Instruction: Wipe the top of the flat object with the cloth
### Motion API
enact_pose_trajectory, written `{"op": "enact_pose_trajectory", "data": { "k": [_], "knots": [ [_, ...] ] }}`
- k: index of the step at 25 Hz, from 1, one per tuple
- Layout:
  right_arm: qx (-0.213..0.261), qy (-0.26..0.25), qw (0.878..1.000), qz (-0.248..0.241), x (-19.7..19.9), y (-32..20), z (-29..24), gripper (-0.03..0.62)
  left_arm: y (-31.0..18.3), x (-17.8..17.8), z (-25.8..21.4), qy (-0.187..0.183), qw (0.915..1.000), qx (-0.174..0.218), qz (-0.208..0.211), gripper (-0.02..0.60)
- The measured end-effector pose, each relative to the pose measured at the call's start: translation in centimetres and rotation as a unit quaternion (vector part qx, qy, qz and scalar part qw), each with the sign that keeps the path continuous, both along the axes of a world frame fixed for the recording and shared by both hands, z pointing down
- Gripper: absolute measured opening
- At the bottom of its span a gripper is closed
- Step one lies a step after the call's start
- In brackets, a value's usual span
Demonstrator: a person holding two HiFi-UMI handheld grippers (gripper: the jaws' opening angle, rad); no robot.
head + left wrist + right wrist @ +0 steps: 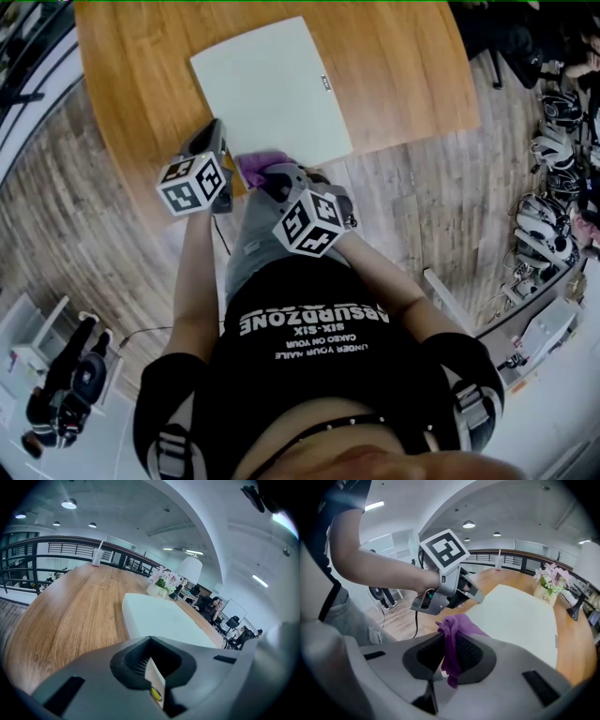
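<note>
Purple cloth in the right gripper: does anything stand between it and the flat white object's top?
Nothing visible does. The right gripper holds the cloth at the flat white object's near edge, its top bare. The left gripper sits off to the side.

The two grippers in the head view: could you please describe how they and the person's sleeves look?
Both the left gripper and right gripper are grey, each carrying a cube of black-and-white square markers. Each claw has dark ribbed pads. A black cable trails from the left one. The person wears a short-sleeved black T-shirt.
</note>
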State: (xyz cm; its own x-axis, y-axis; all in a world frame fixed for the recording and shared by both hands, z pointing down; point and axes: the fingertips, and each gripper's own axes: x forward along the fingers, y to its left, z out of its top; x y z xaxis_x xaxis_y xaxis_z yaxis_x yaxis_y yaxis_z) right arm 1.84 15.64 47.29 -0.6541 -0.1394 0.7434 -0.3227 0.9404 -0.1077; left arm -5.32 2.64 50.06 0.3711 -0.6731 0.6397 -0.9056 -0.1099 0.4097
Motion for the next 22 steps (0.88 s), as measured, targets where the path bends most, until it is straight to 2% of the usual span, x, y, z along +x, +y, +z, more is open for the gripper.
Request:
{"op": "enact_pose_trajectory", "data": {
  "k": [3,14,22],
  "knots": [
    [0.0,0.009,1.0,-0.018,-0.9,0.7,0.0,0.071,0.1,-0.1,-0.2,0.0,1.0,-0.001,0.002,0.017],
    [-0.008,0.027,0.999,-0.03,-1.1,0.9,1.0,0.067,0.4,-0.1,-0.1,-0.016,0.9997,-0.005,0.018,0.015],
    [-0.043,0.034,0.998,-0.038,-0.7,1.7,1.4,0.067,1.4,0.3,0.4,-0.018,0.9994,-0.019,0.025,0.015]
  ]
}}
